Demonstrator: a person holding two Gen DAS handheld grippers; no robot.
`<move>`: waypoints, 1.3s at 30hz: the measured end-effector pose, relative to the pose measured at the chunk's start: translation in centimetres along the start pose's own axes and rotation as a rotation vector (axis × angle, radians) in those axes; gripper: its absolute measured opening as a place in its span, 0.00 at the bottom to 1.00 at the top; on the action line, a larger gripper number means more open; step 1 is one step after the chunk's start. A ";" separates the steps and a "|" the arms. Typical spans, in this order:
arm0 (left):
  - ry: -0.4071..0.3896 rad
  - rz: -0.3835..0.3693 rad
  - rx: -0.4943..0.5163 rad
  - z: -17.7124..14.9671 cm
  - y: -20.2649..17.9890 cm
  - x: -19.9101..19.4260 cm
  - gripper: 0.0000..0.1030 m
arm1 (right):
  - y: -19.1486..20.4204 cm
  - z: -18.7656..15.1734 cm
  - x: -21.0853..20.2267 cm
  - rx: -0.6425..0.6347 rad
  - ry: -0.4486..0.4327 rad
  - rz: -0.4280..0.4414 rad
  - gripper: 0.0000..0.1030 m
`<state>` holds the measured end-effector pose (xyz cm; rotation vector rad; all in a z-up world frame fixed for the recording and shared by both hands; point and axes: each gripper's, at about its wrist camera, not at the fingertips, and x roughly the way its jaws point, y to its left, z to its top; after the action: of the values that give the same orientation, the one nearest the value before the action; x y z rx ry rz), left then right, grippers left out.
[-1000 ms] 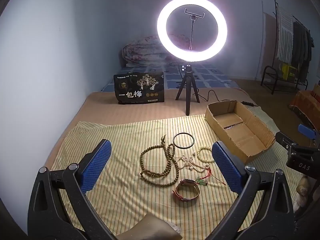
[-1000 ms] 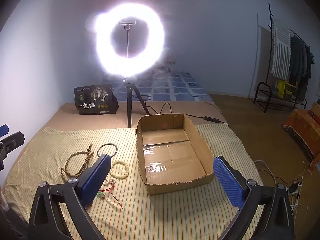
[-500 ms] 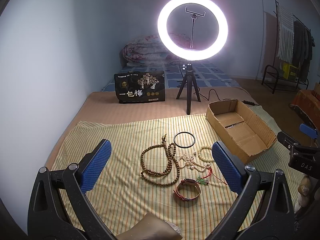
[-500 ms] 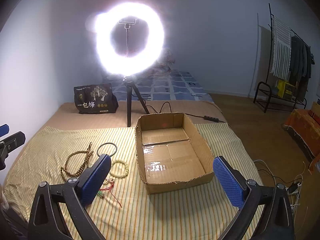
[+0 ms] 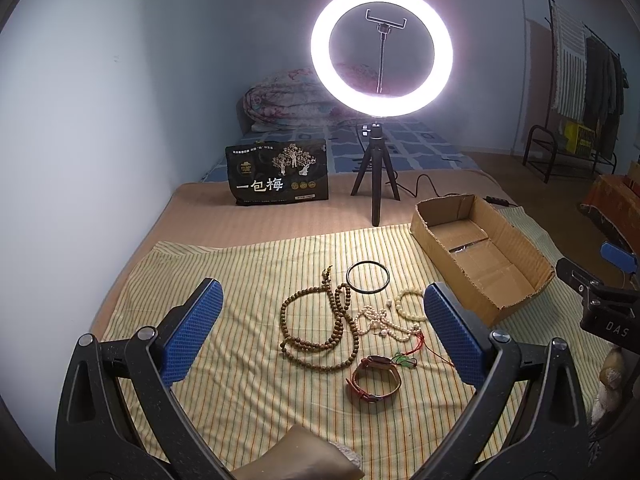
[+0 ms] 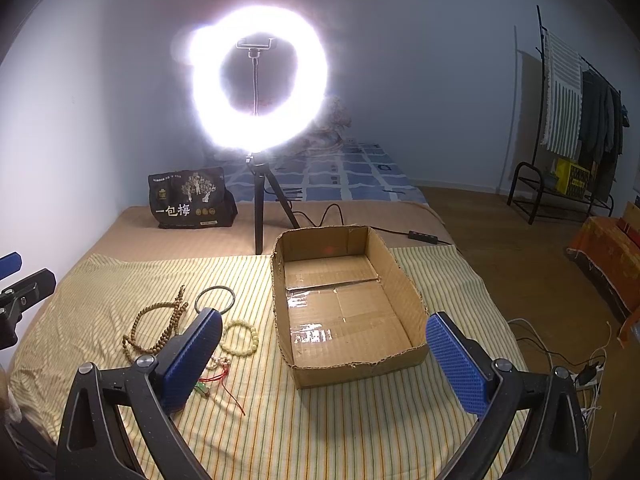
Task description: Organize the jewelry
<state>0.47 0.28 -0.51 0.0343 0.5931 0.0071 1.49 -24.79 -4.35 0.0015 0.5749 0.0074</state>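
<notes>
Both grippers, left and right, hang spread wide, holding nothing. On the striped cloth lie six pieces: one wooden bead strand, one black bangle, one pale bead bracelet, one white bead string, one red-corded pendant, one leather-strapped watch. One empty cardboard box sits just right of them.

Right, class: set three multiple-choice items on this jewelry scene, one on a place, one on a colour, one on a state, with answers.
1. Where does the black bangle lie?
A in the box
B on the striped cloth
C on the tripod

2. What colour is the long bead strand?
A brown
B blue
C silver

3. What does the box hold?
A bracelets
B a watch
C nothing

Answers: B, it lies flat on the cloth left of the box; A, brown wooden-looking beads; C, only its bare taped floor shows.
</notes>
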 end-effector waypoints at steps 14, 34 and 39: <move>0.003 0.002 0.002 -0.2 -0.1 0.1 0.99 | -0.2 0.0 -0.1 0.004 0.002 0.002 1.00; 0.008 0.004 0.008 -0.2 -0.2 0.2 0.99 | 0.0 -0.2 0.2 -0.003 0.014 0.012 1.00; 0.012 0.004 0.012 -0.9 0.0 0.5 0.99 | 0.1 -0.2 0.4 -0.008 0.021 0.018 1.00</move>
<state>0.38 0.36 -1.50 0.0469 0.6050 0.0076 1.69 -24.74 -4.73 -0.0009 0.5958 0.0274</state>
